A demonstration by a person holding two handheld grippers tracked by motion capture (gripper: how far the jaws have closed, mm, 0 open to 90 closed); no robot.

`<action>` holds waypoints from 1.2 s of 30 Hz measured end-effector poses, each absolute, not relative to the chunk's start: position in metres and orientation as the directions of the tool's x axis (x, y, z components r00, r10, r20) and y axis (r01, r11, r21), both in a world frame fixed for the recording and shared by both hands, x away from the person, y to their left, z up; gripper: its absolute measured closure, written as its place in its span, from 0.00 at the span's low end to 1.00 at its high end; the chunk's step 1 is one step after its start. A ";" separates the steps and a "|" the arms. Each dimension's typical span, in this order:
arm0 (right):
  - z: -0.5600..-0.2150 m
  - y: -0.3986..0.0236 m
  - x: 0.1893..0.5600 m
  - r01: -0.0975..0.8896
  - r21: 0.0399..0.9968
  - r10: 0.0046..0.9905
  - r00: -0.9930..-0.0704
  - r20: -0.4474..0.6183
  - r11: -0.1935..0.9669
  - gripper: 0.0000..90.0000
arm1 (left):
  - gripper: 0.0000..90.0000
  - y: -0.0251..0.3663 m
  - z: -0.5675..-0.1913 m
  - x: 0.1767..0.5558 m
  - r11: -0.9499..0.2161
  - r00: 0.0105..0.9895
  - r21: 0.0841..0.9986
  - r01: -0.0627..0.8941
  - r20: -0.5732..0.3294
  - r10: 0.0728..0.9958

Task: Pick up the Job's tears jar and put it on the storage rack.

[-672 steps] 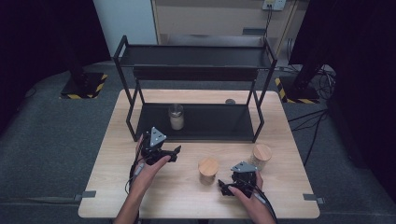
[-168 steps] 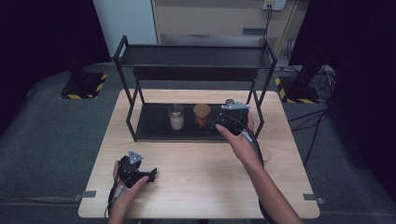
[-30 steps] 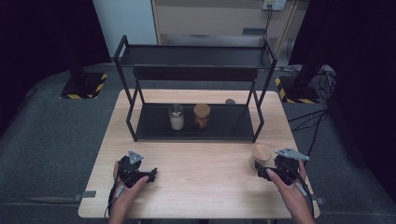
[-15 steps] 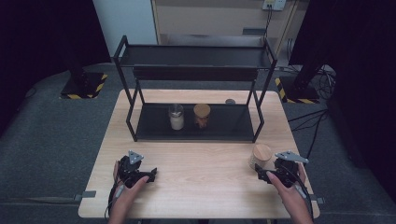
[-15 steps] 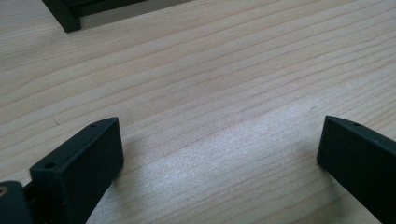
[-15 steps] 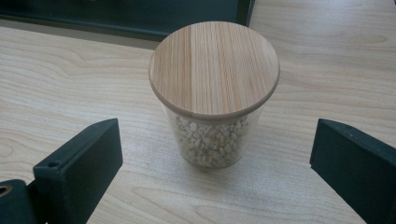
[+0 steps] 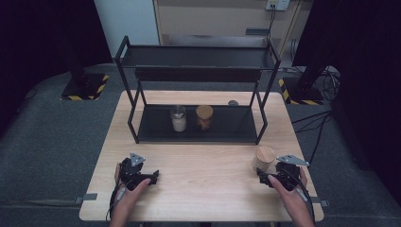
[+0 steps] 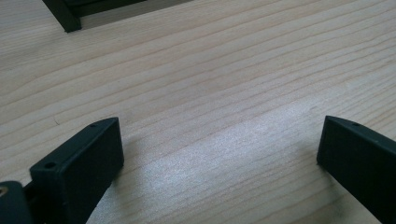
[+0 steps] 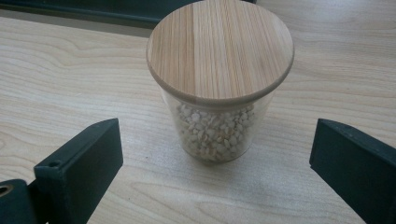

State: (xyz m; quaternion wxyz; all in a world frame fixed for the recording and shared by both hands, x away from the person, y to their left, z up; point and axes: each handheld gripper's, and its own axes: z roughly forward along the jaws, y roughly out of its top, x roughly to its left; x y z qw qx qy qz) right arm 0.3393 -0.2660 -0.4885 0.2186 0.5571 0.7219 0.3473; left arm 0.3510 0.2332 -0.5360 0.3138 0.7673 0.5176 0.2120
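A glass jar [image 9: 219, 88] with a round wooden lid [image 9: 220, 46] was seen standing upright on the wooden table [image 7: 208, 161], near its right front corner, with pale small grains visible through the glass in the right gripper view. The right gripper [image 9: 215, 172] was held just in front of the jar, its two black jaws spread wide to either side of it and apart from the glass, so nothing was gripped. In the high view the same jar [image 7: 264, 158] was found just beside the right gripper [image 7: 265, 177], on the side toward the shelf, with the person's right hand [image 7: 291, 189] wrapped around the gripper. The left gripper [image 8: 219, 158] was rested low over bare wood near the left front of the table, its jaws likewise spread wide with nothing between them; in the high view the left gripper [image 7: 150, 176] was held in the person's left hand [image 7: 130, 182], well apart from the jar. A black metal shelf rack [image 7: 127, 56] was stood at the far half of the table, and on its lower tier two more jars were placed side by side, one with a pale filling [image 7: 178, 119] and one with a wooden lid and brownish contents [image 7: 204, 117]
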 end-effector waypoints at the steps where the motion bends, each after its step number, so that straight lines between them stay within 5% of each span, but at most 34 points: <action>1: -0.489 -0.266 0.340 0.652 0.746 0.956 -0.285 0.070 0.140 0.03 | 0.00 0.233 -0.536 0.351 -0.267 0.374 0.701 0.661 0.001 0.927; 26: -0.489 -0.255 0.377 0.649 0.742 0.955 -0.294 0.045 0.165 0.06 | 0.00 0.233 -0.536 0.351 -0.267 0.375 0.701 0.661 0.000 0.927; 36: -0.495 -0.252 0.381 0.656 0.732 0.959 -0.282 0.013 0.183 0.19 | 0.00 0.233 -0.536 0.351 -0.267 0.374 0.701 0.661 0.000 0.927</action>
